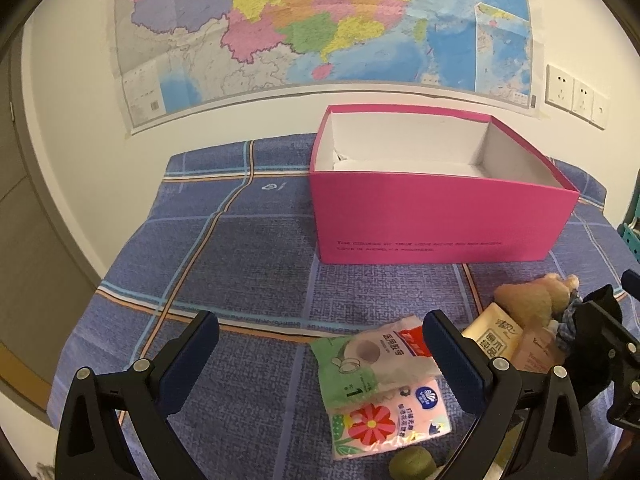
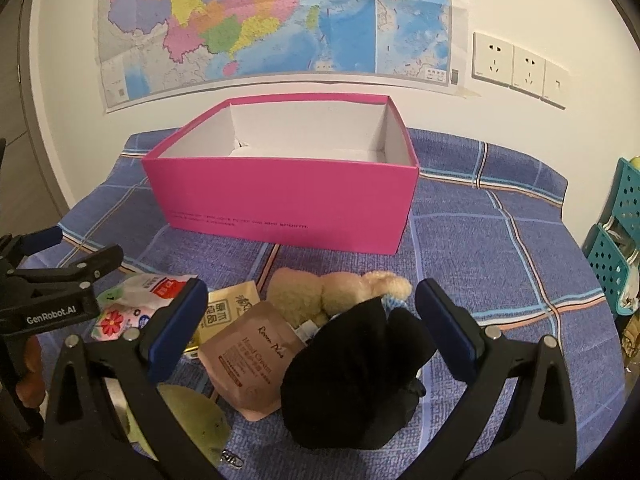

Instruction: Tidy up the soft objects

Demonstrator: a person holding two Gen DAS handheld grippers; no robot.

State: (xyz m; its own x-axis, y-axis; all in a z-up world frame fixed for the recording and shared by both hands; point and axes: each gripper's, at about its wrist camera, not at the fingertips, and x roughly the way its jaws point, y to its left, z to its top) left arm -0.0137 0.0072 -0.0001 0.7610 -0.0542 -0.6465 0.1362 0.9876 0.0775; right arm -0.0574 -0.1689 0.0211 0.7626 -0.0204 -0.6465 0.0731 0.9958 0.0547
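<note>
The right gripper is held with jaws apart, a black soft item lying between them, presumably lined up for grasping. The left gripper is likewise spread, tissue packets between its jaws. Beyond both, the pink box is left open to receive them.

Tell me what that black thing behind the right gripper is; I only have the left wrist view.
Observer: A black fabric bundle, lying on the cloth between the right gripper's open jaws, not gripped.
Operator: And the pinkish pouch beside it?
Observer: That pouch is printed "Hand Cream"; the bundle overlaps its right edge.
</note>
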